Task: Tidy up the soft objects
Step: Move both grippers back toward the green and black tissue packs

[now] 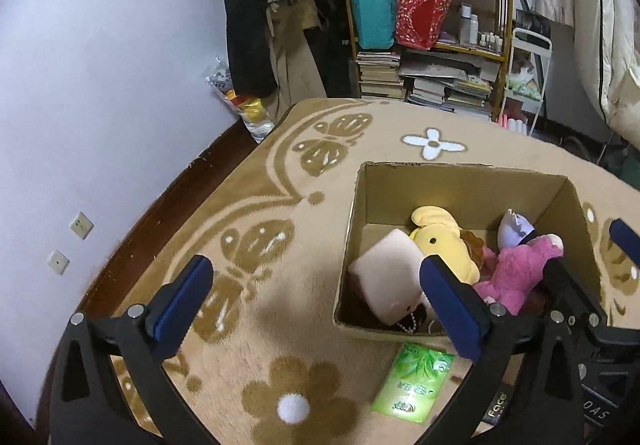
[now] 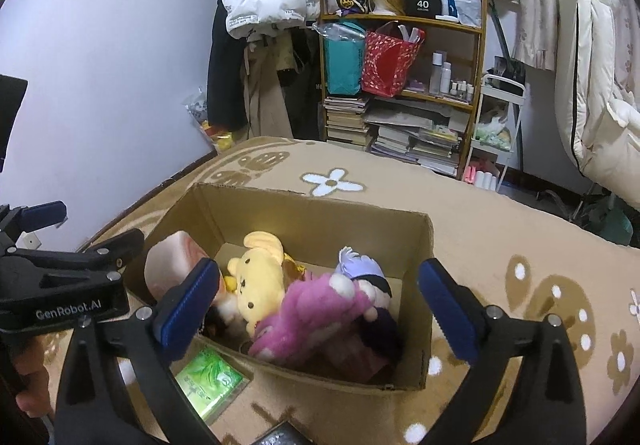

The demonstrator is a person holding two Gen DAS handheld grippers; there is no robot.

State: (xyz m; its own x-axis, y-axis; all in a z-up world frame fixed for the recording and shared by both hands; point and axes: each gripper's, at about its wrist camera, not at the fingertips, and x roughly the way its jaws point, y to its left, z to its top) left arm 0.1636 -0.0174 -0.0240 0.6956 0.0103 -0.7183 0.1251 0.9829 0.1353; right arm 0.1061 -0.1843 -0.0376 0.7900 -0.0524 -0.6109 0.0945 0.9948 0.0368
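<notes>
Plush toys lie heaped in cardboard box (image 2: 224, 213) on rug; pink plush (image 2: 316, 309) long axis diagonal; both fingers spread wide, empty; green packet (image 1: 412, 381) clearer in left view.

Box (image 2: 412, 237) is plain matt corrugated cardboard, raw edges. The toys are all fuzzy plush: pink one (image 2: 312, 309) shaggy, yellow one (image 2: 256, 277) smoother. Carpet (image 1: 248, 205) is thick fleecy pile. Green tissue pack (image 1: 412, 381) is shiny plastic film. Each tool (image 1: 316, 297) is matt black plastic with ribbed blue pads.
</notes>
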